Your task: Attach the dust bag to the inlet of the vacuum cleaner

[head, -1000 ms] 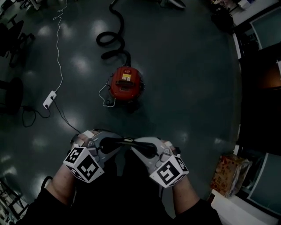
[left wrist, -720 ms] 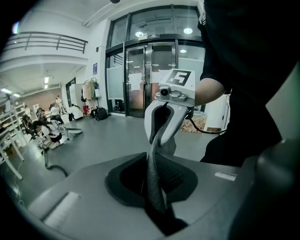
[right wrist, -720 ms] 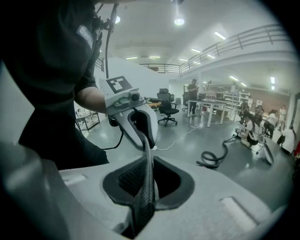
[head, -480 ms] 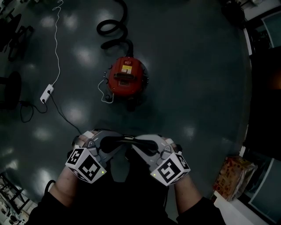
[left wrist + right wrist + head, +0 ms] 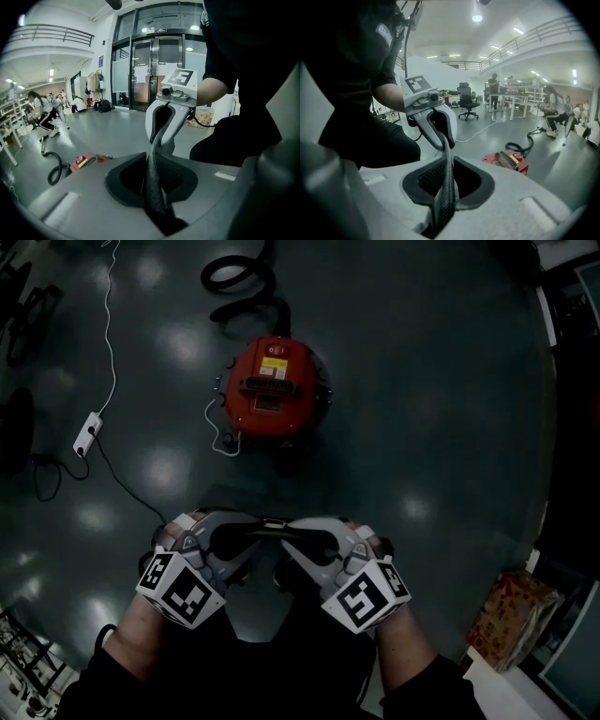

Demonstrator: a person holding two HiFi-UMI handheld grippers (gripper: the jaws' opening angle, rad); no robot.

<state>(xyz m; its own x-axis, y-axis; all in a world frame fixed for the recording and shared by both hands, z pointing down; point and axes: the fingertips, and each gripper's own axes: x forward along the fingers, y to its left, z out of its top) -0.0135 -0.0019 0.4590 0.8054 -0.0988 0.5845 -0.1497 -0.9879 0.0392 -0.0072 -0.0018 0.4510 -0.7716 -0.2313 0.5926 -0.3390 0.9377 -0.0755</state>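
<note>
Head view: the left gripper (image 5: pixel 261 527) and right gripper (image 5: pixel 292 529) are held low in front of the person, pointing at each other, with their tips meeting or nearly so. The red vacuum (image 5: pixel 277 390) stands on the dark floor (image 5: pixel 441 381) ahead of them, well apart from both. Its black hose (image 5: pixel 239 277) coils away at the top. A white power strip (image 5: pixel 86 432) lies to the left on a thin cord. A reddish box (image 5: pixel 511 615) sits at the lower right.

Left gripper view: the left gripper (image 5: pixel 153 157) has its fingers drawn together, pad against pad, and nothing shows between them. Their tips reach up to the tips of the right gripper (image 5: pixel 161 129), which faces this camera. The vacuum (image 5: pixel 86 161) lies low at the left on the floor, its hose (image 5: pixel 54 171) beside it.

Right gripper view: the right gripper (image 5: pixel 446 168) also has its fingers pressed together into one narrow dark strip, holding nothing that can be seen. The left gripper (image 5: pixel 440 133) meets it tip to tip. The vacuum (image 5: pixel 508 161) stands on the floor to the right, beyond the fingers, and its hose (image 5: pixel 525 143) trails behind.
</note>
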